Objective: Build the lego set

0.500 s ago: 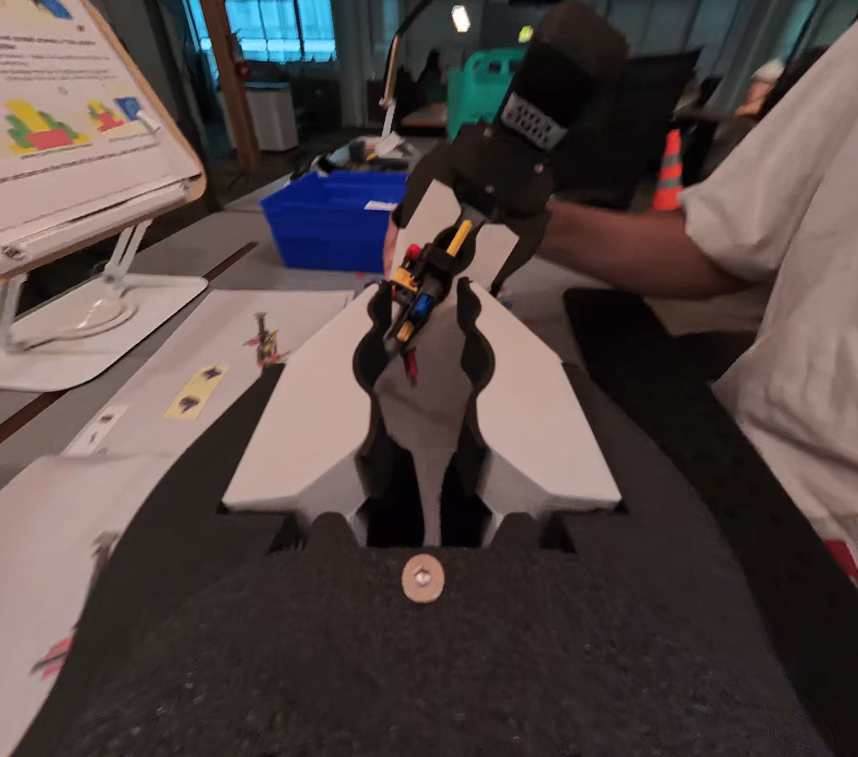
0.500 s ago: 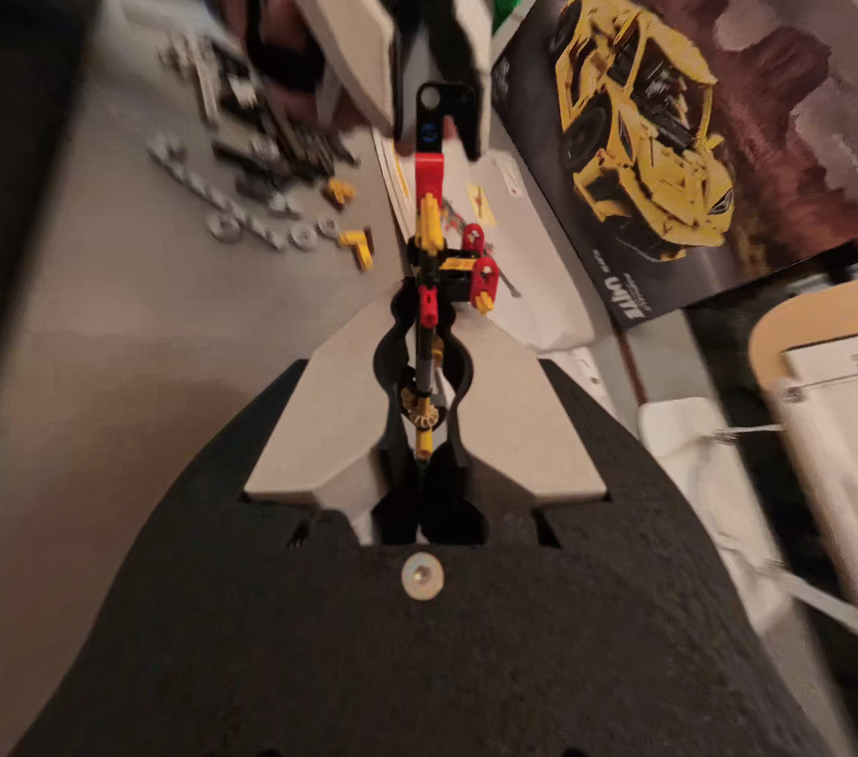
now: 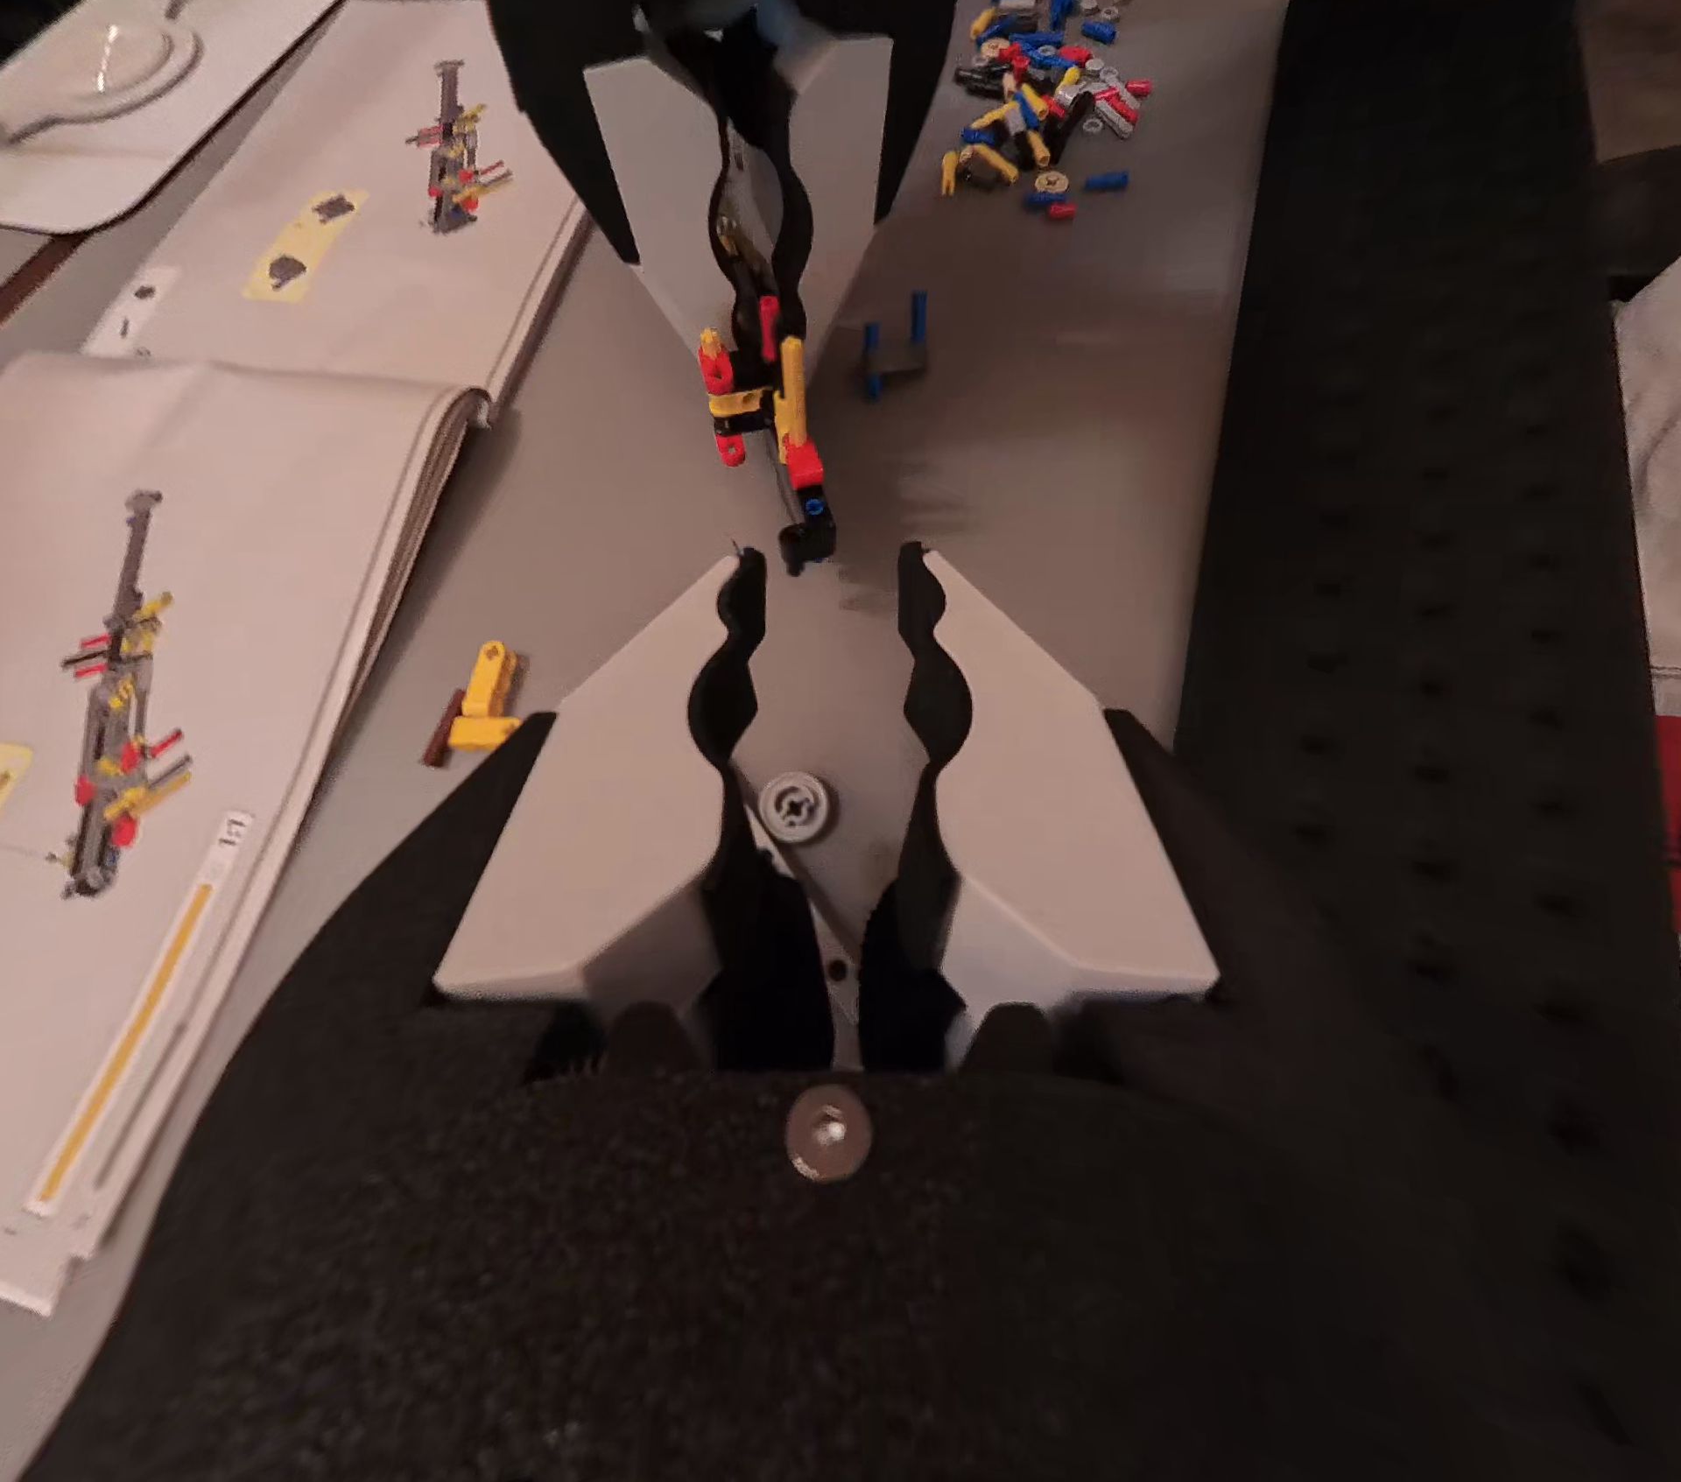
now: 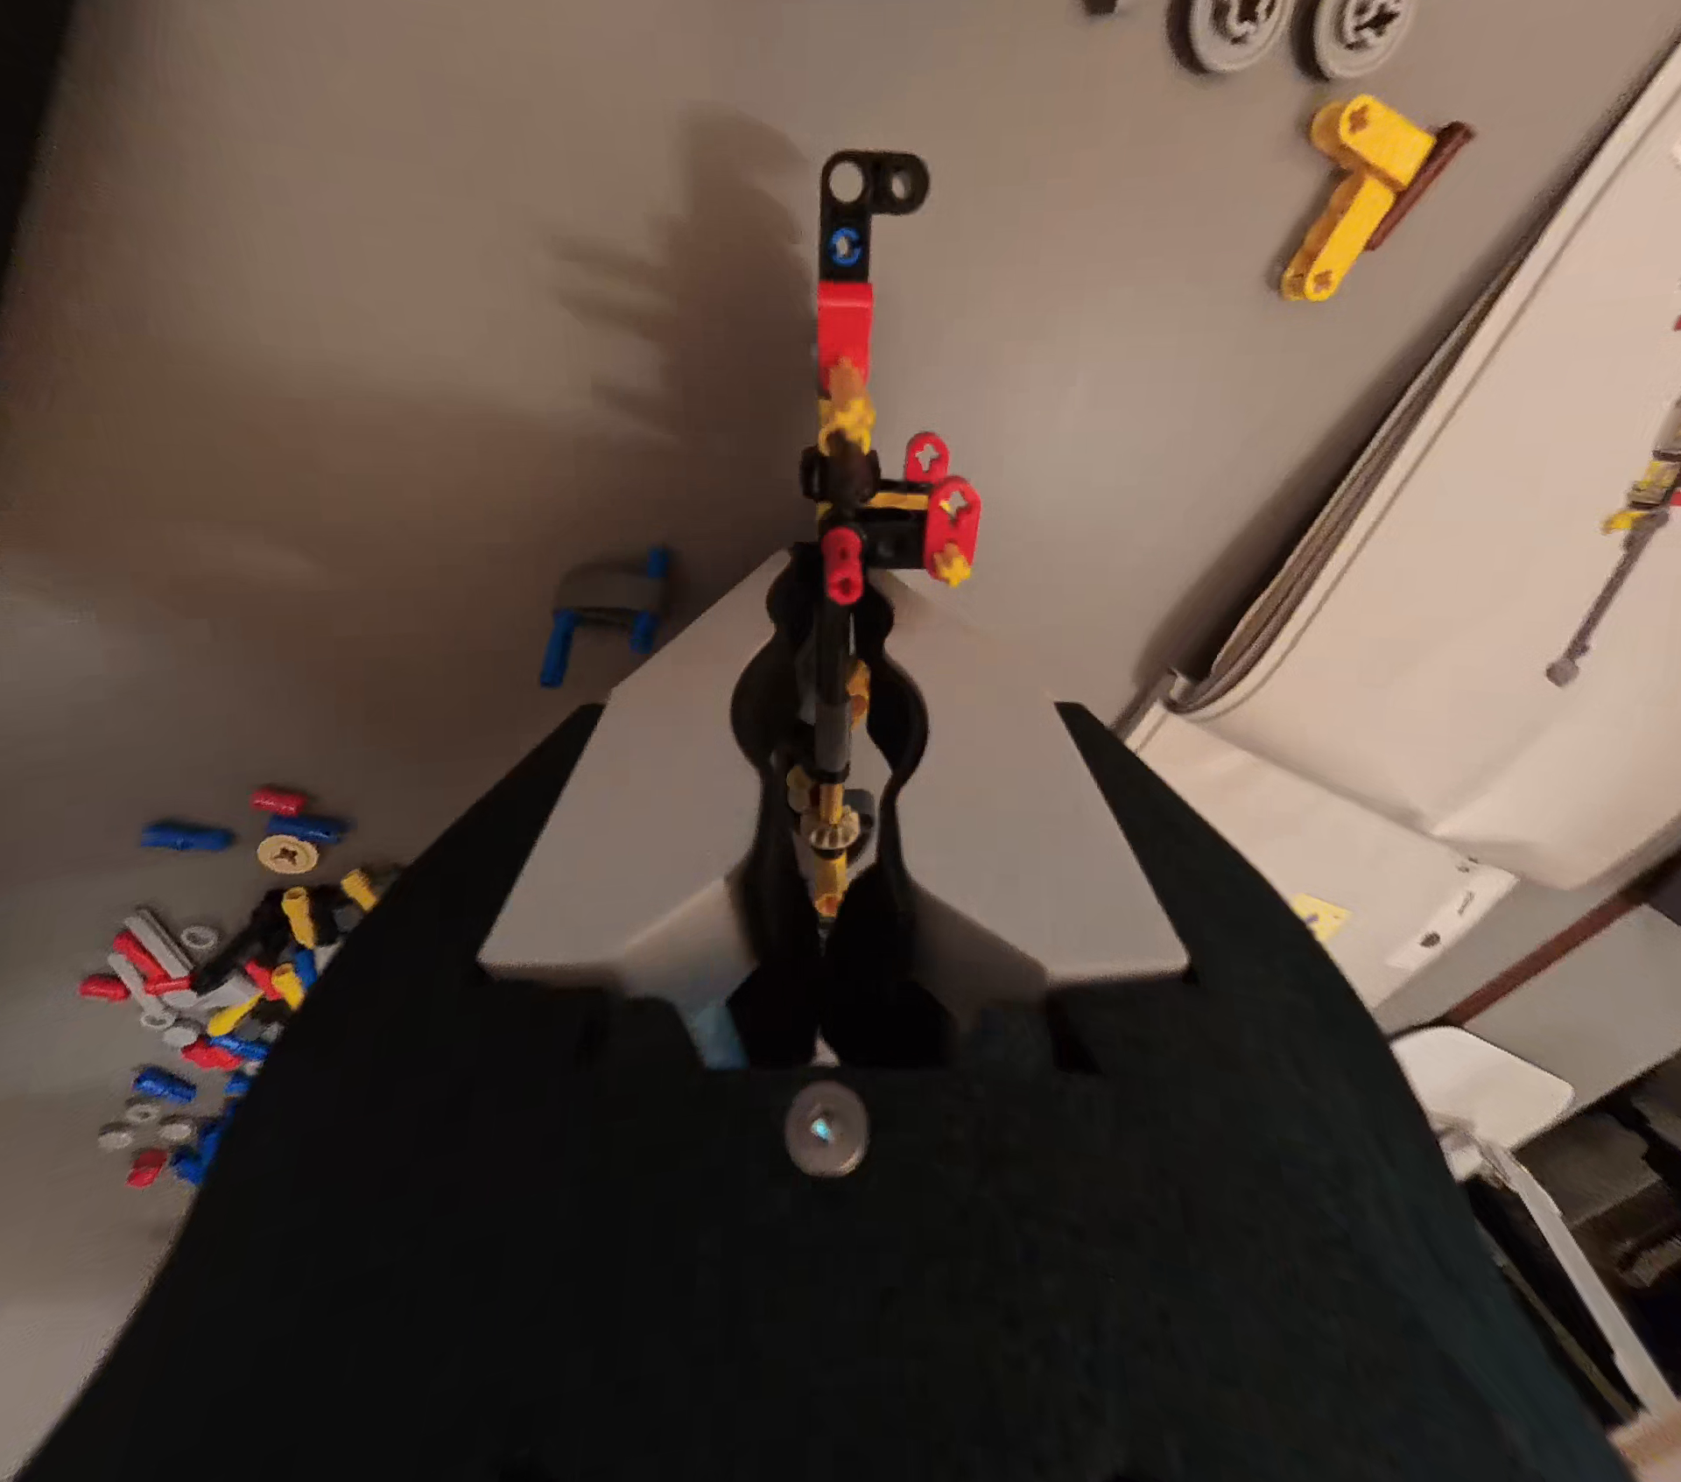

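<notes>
Right hand-held gripper point(image 4: 832, 574) clamped on lego assy point(image 4: 850, 383) above counter point(image 4: 364, 256); left hand-held gripper point(image 3: 832, 556) agape, empty.

On your desk point(image 3: 1046, 365) you see a black perforated mat point(image 3: 1419, 529) at the right, and a white stand base point(image 3: 136, 101) at the far left corner.

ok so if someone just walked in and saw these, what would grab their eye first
Probably the long red, yellow and black lego assembly, clamped in the right tool and sticking out over the grey table. Facing it in the left wrist view is the left tool, open and empty. Next comes the bright pile of loose pieces on the table beyond, and the open instruction booklet to the left.
</notes>
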`<state>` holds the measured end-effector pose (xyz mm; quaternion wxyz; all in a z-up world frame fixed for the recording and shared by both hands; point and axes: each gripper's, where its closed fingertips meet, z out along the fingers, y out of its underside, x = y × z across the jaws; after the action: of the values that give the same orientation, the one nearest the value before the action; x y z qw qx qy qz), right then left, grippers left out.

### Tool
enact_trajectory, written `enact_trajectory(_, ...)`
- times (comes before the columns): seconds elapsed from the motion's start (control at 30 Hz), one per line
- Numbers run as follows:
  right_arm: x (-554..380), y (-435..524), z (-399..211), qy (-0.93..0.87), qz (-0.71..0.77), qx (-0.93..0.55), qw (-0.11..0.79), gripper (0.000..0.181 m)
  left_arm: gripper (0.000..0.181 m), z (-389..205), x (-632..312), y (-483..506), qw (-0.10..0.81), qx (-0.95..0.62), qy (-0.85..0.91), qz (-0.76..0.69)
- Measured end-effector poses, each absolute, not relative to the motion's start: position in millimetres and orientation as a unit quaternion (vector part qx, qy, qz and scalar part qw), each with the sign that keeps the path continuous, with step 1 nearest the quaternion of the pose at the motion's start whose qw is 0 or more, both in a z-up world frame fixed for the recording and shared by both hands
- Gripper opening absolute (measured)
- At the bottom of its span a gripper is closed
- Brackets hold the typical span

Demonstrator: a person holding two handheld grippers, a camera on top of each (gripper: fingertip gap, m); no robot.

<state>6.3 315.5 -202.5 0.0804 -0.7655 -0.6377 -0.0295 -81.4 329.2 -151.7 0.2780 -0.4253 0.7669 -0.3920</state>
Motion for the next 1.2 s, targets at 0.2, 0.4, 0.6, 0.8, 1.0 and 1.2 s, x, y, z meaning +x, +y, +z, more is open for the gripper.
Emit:
enact_trajectory(0.2,4,316,-204,-0.645,-0.026,-0.762,0.053,0.006,0.024,-160,-94,333,0.274,-0.458,0.74,-0.409)
enact_trajectory(0.4,6,321,-194,-0.602,-0.024,-0.793,0.086,0.025,0.023,-160,-91,336,0.276,-0.465,0.73,-0.417)
enact_trajectory(0.6,25,308,-130,-0.385,-0.022,-0.885,0.261,0.033,0.024,-157,-89,339,0.277,-0.473,0.716,-0.433)
enact_trajectory(0.8,18,263,-170,-0.106,0.073,-0.934,0.333,0.037,0.024,-155,-87,339,0.267,-0.477,0.707,-0.45)
enact_trajectory(1.0,3,255,-206,-0.087,0.049,-0.939,0.329,0.029,0.024,-149,-72,322,0.233,-0.473,0.715,-0.459)
enact_trajectory(1.2,-3,265,-207,-0.094,0.067,-0.923,0.367,0.01,0.021,-169,-52,314,0.22,-0.453,0.764,-0.403)
